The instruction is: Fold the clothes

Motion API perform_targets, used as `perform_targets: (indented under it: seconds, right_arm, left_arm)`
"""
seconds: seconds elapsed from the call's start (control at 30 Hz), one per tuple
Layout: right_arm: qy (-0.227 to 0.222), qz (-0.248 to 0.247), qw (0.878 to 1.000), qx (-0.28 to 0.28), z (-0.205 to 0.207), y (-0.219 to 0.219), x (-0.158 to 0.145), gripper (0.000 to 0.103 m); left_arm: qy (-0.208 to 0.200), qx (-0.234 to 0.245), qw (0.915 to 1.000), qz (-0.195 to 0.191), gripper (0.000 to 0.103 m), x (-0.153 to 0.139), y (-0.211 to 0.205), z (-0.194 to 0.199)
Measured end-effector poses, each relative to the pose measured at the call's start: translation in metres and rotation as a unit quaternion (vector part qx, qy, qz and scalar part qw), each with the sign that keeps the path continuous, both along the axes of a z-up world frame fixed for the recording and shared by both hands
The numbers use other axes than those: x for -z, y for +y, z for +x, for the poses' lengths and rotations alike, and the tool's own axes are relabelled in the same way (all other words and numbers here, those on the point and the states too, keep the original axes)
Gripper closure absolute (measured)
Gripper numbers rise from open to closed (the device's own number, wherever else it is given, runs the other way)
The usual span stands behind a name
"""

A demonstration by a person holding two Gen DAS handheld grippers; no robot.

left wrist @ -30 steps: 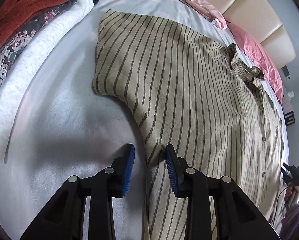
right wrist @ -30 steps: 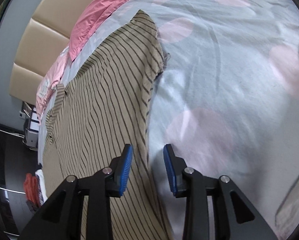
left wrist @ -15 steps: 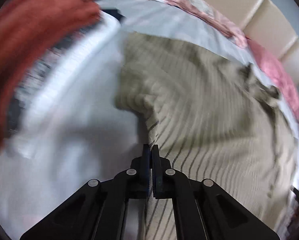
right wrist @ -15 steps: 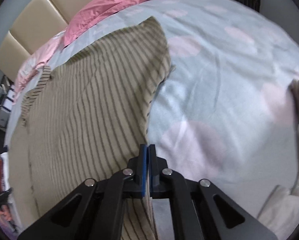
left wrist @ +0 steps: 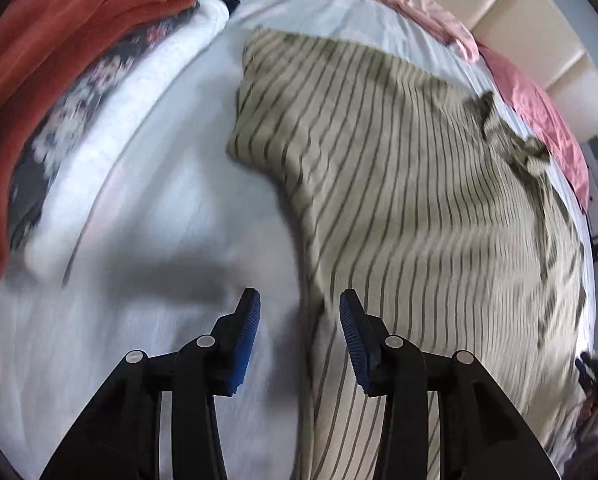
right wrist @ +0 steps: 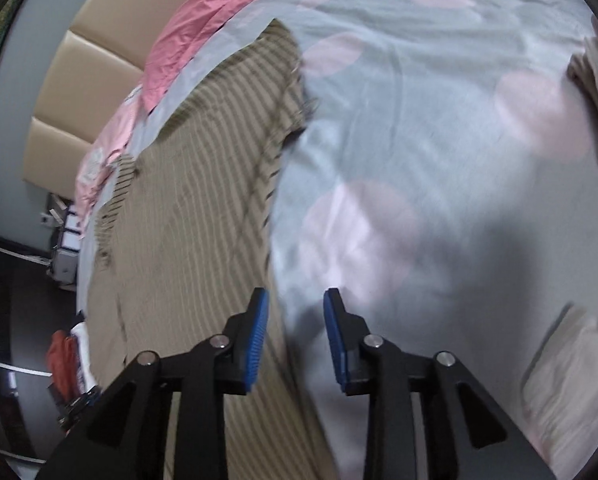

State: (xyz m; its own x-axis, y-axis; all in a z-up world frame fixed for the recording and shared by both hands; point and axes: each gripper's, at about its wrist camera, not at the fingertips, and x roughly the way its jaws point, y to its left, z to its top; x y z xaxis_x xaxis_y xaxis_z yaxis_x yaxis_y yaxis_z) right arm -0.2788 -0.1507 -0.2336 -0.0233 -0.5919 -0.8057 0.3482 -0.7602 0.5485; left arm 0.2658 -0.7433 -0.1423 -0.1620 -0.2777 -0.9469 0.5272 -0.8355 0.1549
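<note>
Both tongs, left (left wrist: 299,320) & right (right wrist: 295,318), opening, nothing gripped, over striped shirt (left wrist: 399,184) edges on bed (left wrist: 159,208)

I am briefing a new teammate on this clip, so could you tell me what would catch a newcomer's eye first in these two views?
First, the beige striped shirt spread flat across the pale bed sheet, filling the middle of both views. Next, the left gripper and right gripper at the bottom of each view, blue-padded jaws opening astride the shirt's side edges, pinching nothing. A rust-red blanket sits on a clothes pile at upper left.

You're working in a home bedroom: a bed with a dotted sheet (right wrist: 439,128), padded headboard (right wrist: 79,92) and pink pillows (left wrist: 539,112).
</note>
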Motion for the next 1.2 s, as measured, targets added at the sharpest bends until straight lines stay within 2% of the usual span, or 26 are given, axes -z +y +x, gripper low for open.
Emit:
perform_targets:
  seconds: [0.07,0.2,0.4,0.43,0.47,0.53,0.57,0.6,0.67,0.77,0.87,0.93,0.97,1.03,1.07,1.1,1.2]
  right_arm:
    - [-0.003,0.004,1.000,-0.013,0.010,-0.001,0.001,0.072]
    - [-0.010,-0.011,1.000,-0.022,0.028,0.005,0.003,0.072]
    - [-0.020,-0.032,0.999,-0.021,0.045,0.011,0.007,0.072]
    - [-0.019,-0.032,0.999,-0.021,0.048,0.011,0.008,0.072]
    - [-0.013,-0.028,0.999,-0.021,0.051,0.009,0.007,0.072]
    - [0.004,-0.012,1.000,-0.023,0.056,0.006,0.007,0.081]
    - [0.023,0.012,0.999,-0.026,0.060,0.005,0.004,0.095]
    - [0.044,0.029,0.998,-0.027,0.064,0.004,0.000,0.101]
    - [0.078,0.034,0.996,-0.028,0.070,0.004,-0.012,0.102]
    - [0.107,0.073,0.991,-0.037,0.076,0.000,-0.016,0.102]
    - [0.090,0.102,0.990,-0.028,0.075,-0.001,-0.001,0.102]
    - [0.078,0.094,0.992,-0.013,0.072,0.002,0.002,0.102]
    - [0.069,0.084,0.994,-0.006,0.071,0.005,0.001,0.100]
    - [0.048,0.065,0.997,0.002,0.069,0.014,-0.003,0.095]
    - [0.041,0.060,0.997,0.005,0.068,0.020,-0.007,0.087]
    - [0.041,0.060,0.997,0.006,0.068,0.027,-0.011,0.077]
    - [0.036,0.063,0.997,0.007,0.070,0.047,-0.016,0.073]
  left_arm:
    - [-0.011,0.004,0.9998,0.018,0.060,0.003,0.006,0.013]
    - [-0.016,0.018,0.9997,0.009,0.060,0.005,0.026,0.034]
    - [-0.008,0.017,0.9996,0.022,0.060,0.013,0.051,0.050]
    - [-0.015,0.022,0.9996,0.012,0.060,0.015,0.055,0.049]
    - [-0.023,0.026,0.9994,0.002,0.066,0.017,0.060,0.048]
    - [-0.043,0.023,0.9981,-0.036,0.092,0.019,0.066,0.049]
    - [-0.039,0.014,0.9981,-0.046,0.100,0.017,0.067,0.051]
    - [-0.023,0.014,0.9980,-0.056,0.100,0.009,0.071,0.052]
    - [0.009,0.013,0.9969,-0.077,0.100,-0.006,0.079,0.055]
    - [-0.042,0.018,0.9931,-0.108,0.100,0.013,0.083,0.053]
    - [-0.069,0.018,0.9890,-0.129,0.100,0.034,0.084,0.048]
    - [-0.074,0.026,0.9887,-0.128,0.099,0.033,0.088,0.045]
    - [-0.069,0.024,0.9910,-0.112,0.098,0.030,0.085,0.047]
    - [-0.059,0.008,0.9955,-0.074,0.083,0.022,0.079,0.052]
    - [-0.052,-0.003,0.9975,-0.049,0.065,0.018,0.075,0.058]
    - [-0.045,-0.015,0.9986,-0.023,0.056,0.015,0.070,0.063]
    - [-0.044,-0.039,0.9982,0.012,0.056,0.010,0.064,0.074]
